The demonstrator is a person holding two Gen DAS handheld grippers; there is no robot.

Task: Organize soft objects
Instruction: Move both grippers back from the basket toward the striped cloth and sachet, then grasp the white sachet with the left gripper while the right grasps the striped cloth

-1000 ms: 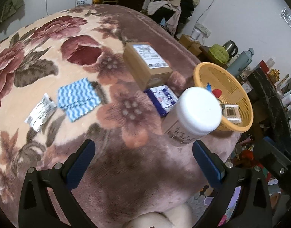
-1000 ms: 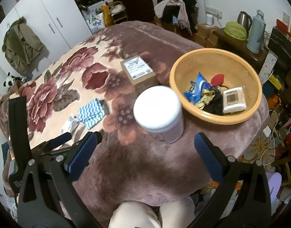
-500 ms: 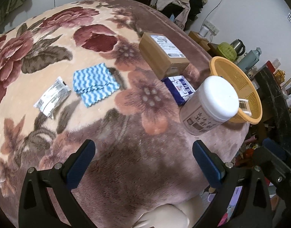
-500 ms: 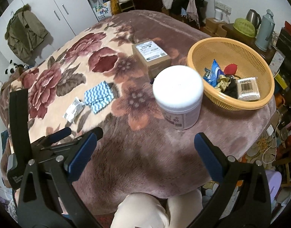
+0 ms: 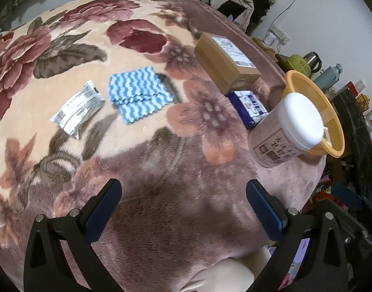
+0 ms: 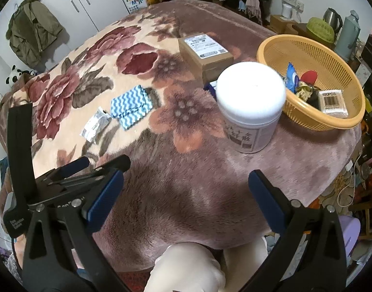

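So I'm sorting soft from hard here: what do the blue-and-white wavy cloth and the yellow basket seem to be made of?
Blue-and-white wavy cloth: looks like soft, matte microfibre or fleece, judging by its limp folded layers and scalloped edges.
Yellow basket: apparently rigid, slightly glossy plastic, with perforated mesh walls and a smooth moulded rim.

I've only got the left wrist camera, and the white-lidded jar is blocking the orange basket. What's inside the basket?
Observer: The basket holds a clear box of cotton swabs against its near right wall.
Operator: Anything else in there?
Observer: A blue packet and a red piece lie next to a dark bundle; I can't tell what the bundle is.
Operator: Is the right claw carrying anything?
Observer: No, the right claw is open and empty, over the blanket in front of the jar.
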